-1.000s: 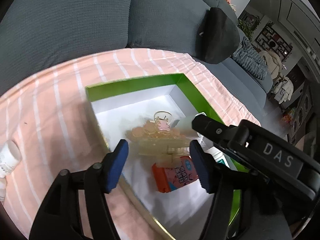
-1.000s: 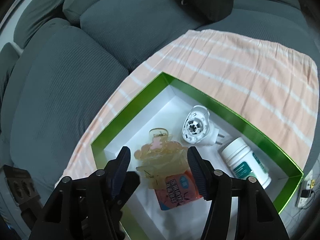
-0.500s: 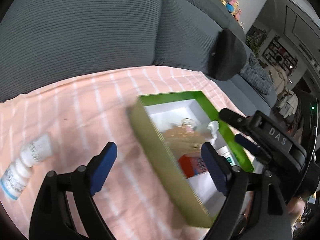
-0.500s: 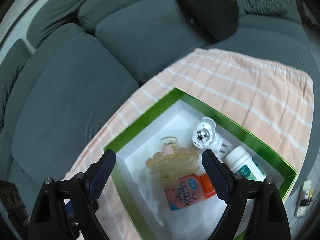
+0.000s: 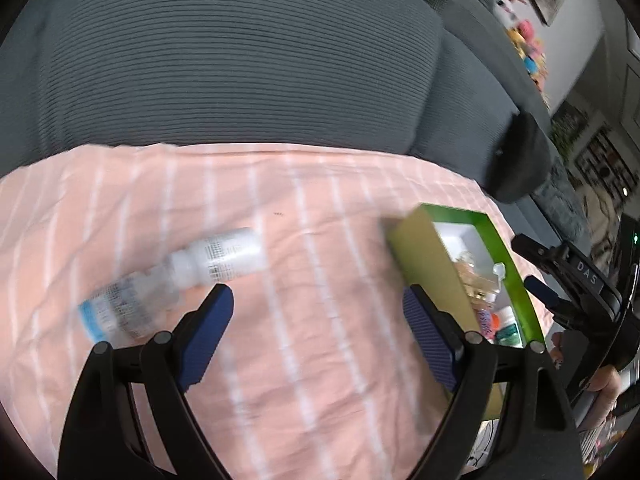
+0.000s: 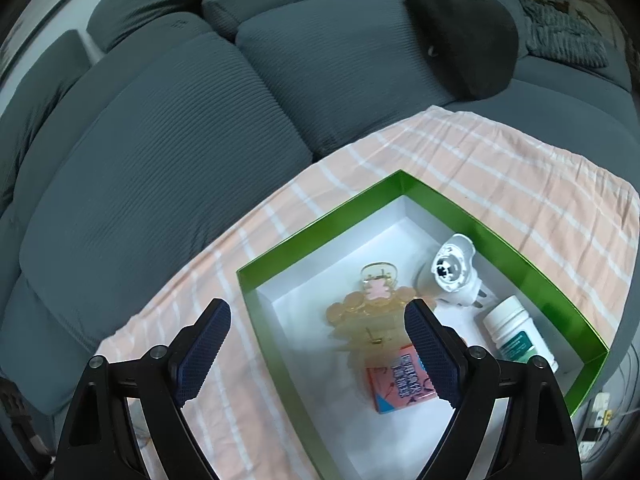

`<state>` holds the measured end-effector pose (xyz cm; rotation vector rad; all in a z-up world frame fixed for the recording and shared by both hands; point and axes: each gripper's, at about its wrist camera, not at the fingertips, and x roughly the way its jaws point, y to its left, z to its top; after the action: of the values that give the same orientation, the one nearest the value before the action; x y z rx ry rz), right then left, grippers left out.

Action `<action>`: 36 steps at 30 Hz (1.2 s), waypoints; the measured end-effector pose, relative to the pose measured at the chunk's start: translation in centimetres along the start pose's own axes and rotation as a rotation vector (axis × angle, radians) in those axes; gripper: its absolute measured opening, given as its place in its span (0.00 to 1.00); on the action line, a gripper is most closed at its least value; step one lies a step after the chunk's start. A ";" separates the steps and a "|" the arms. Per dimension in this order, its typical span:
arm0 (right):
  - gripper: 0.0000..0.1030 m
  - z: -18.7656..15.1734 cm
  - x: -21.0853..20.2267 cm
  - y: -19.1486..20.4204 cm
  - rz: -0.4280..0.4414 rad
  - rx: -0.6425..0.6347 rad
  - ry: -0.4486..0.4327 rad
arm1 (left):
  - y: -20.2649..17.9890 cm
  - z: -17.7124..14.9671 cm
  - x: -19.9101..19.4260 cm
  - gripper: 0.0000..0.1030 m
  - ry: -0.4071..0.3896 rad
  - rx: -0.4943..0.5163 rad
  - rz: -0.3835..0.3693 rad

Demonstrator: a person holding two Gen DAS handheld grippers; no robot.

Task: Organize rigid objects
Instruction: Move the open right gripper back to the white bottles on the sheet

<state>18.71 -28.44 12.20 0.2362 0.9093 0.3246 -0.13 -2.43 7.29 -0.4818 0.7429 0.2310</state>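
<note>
Striped pink cloth (image 6: 500,168) bears white-lined green box (image 6: 320,232).

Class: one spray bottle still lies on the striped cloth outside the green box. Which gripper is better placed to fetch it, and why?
Left. The left gripper, open and empty, faces the spray bottle; the right gripper hangs open over the green box.

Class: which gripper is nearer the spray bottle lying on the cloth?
Left. The left gripper hangs open just beside the spray bottle; the right gripper is over the green box.
</note>
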 end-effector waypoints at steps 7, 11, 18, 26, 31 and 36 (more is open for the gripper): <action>0.87 -0.4 0.2 1.0 -0.004 -0.030 0.011 | 4.4 -0.9 -1.5 0.84 0.004 -0.090 0.067; 0.87 -0.5 0.3 1.7 -0.001 -0.049 0.019 | 6.5 -1.2 -1.9 0.84 0.004 -0.135 0.113; 0.87 -0.9 0.6 3.2 0.006 -0.094 0.031 | 8.3 -2.0 -2.0 0.84 0.020 -0.166 0.156; 0.87 -1.8 1.4 5.5 0.020 -0.162 0.051 | 10.1 -2.1 -2.5 0.84 0.004 -0.191 0.171; 0.87 -2.7 1.7 7.4 0.028 -0.220 0.058 | 11.4 -2.5 -2.3 0.84 0.008 -0.219 0.174; 0.87 -3.9 2.4 9.5 0.047 -0.290 0.087 | 12.5 -2.4 -2.3 0.85 0.000 -0.251 0.178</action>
<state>15.31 -18.51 11.34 -0.0246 0.9307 0.5082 -7.84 7.14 3.18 -0.6541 0.7615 0.4947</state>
